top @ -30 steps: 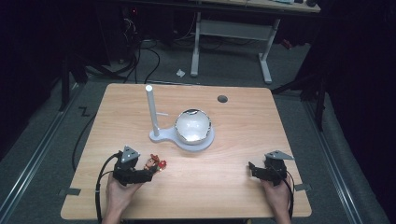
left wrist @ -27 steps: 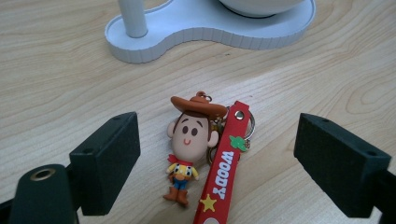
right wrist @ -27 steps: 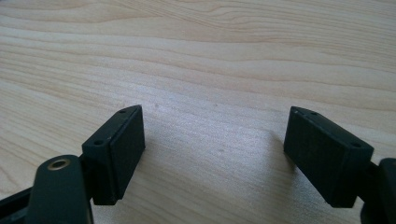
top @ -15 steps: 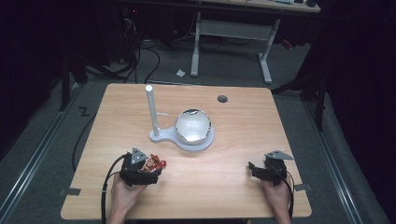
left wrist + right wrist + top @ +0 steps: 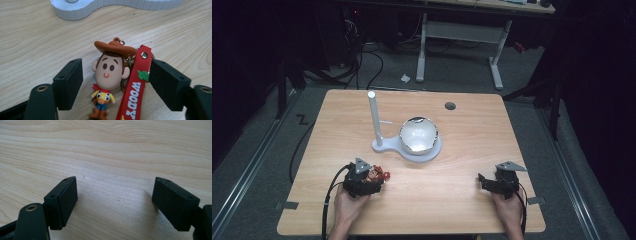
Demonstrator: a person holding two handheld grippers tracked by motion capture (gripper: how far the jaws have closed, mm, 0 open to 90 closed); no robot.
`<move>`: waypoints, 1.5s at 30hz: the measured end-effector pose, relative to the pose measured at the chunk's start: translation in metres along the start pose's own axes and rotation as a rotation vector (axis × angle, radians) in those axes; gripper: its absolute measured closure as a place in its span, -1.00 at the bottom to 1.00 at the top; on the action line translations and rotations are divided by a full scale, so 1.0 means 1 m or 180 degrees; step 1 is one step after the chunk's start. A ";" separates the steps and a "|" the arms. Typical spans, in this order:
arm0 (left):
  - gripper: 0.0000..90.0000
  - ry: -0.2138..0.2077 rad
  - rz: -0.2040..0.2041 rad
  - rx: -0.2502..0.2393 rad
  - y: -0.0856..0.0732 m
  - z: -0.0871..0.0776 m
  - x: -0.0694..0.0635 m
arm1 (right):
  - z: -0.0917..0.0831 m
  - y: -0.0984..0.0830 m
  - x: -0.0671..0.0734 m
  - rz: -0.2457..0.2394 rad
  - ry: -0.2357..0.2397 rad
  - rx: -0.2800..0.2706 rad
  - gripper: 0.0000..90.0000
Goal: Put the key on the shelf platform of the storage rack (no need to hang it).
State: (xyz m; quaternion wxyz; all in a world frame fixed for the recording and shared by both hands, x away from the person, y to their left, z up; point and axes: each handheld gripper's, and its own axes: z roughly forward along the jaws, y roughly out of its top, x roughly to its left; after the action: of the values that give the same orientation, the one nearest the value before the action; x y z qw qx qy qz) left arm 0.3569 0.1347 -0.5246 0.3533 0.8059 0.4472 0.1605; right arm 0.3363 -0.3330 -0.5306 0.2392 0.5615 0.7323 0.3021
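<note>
Floor [image 5: 262, 150]: grey carpet is seen, with black cables [image 5: 362, 65] trailed at 11 o'clock.
Furniture: a white-legged desk [image 5: 462, 30] is placed at 12 o'clock beyond the wooden counter [image 5: 472, 125].
Light: the surroundings are left dark.

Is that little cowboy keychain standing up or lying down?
Lying down. The cowboy keychain lies flat on its back on the wooden table, face up, its red strap alongside.

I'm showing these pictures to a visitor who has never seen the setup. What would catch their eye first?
Probably the cowboy figure keychain with its red strap, lying on the wooden table between the left gripper's jaws, which have just been closing; the right-hand jaw looks against the strap, the other clear of the figure. Next, the white stand with its upright post and shiny bowl at mid-table.
</note>
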 end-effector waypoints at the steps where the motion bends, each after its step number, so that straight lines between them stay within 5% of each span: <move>1: -0.25 -0.0010 -0.0001 -0.0017 0.000 0.000 -0.001 | 0.000 0.000 0.000 0.0000 0.0001 -0.0001 -0.54; 7: -0.08 -0.0033 0.0066 -0.0020 -0.001 -0.001 -0.002 | 0.000 0.000 0.000 -0.0001 0.0001 0.0000 -0.54; 11: -0.15 0.0022 0.0154 0.0078 -0.004 0.002 -0.005 | 0.000 0.000 0.000 -0.0001 0.0000 0.0000 -0.54; 16: 0.02 0.0029 0.0149 0.0004 -0.006 0.000 -0.004 | 0.000 0.000 0.000 -0.0001 0.0000 0.0000 -0.54; 20: 0.42 0.0060 0.0212 -0.0018 -0.006 0.000 -0.008 | 0.000 0.000 0.000 -0.0001 0.0001 0.0000 -0.54; 33: 0.47 0.0035 0.0198 -0.0066 -0.003 -0.007 -0.008 | 0.000 0.000 0.000 -0.0001 0.0001 0.0000 -0.54; 37: 0.47 -0.0058 0.0116 -0.0141 0.000 -0.016 -0.006 | 0.000 0.000 0.000 0.0003 0.0002 -0.0001 -0.54; 45: 0.47 -0.0179 0.0155 -0.0227 0.009 -0.029 -0.008 | 0.000 0.000 0.000 0.0002 0.0003 -0.0001 -0.54</move>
State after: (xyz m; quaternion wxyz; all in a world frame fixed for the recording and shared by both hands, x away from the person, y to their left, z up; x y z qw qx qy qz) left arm 0.3410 0.1369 -0.4975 0.3902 0.8076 0.4113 0.1622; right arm 0.3361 -0.3328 -0.5306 0.2389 0.5615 0.7322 0.3024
